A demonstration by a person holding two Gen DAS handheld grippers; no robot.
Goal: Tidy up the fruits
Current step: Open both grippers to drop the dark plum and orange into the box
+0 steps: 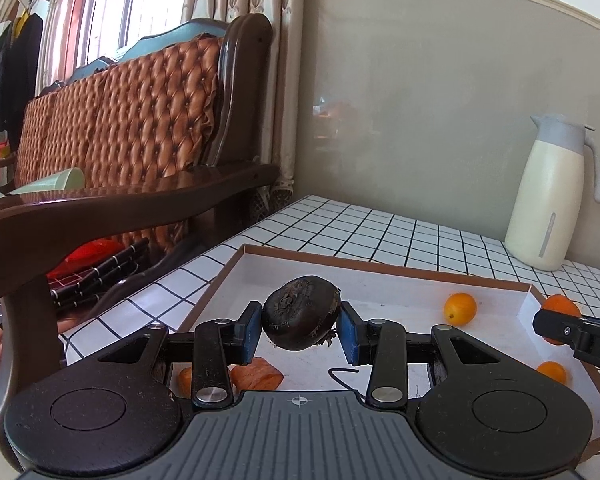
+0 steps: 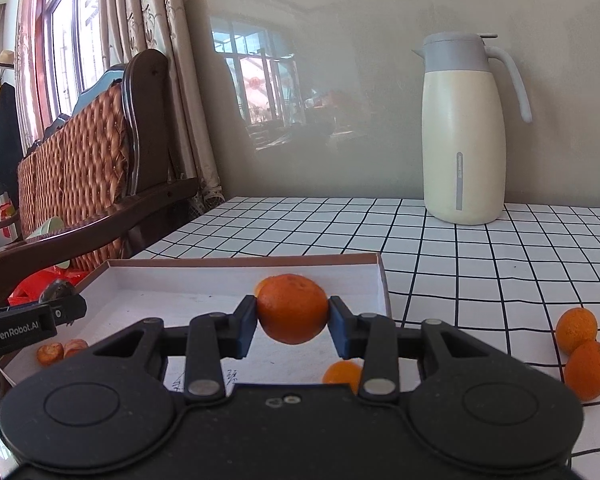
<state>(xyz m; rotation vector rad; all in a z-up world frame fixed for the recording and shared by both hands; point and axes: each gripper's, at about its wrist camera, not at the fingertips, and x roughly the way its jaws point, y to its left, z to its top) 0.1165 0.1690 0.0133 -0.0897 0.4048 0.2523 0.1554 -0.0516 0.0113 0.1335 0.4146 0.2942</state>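
1. Left wrist view: the left gripper (image 1: 302,330) clamps a dark, rough, flattened round fruit (image 1: 302,312) between its blue pads, holding it in the air above the shallow white tray (image 1: 384,264) with brown edges.
2. Inside the tray, a small orange fruit (image 1: 460,309) lies near the right wall, another (image 1: 551,372) sits closer to the near right corner, and reddish-orange pieces (image 1: 256,374) lie at the near left; what these pieces are is hard to tell.
3. Right wrist view: the right gripper (image 2: 293,318) has its jaws closed on a mandarin (image 2: 293,308), lifted over the right part of the tray (image 2: 244,261).
4. Below it, one small orange fruit (image 2: 342,374) rests on the tray floor, partly hidden by the gripper.
5. Two more mandarins (image 2: 582,350) lie touching each other on the checked tablecloth (image 2: 480,260), outside the tray near the table's right edge.
6. A cream and grey jug (image 2: 466,132) stands upright at the far edge by the wall.
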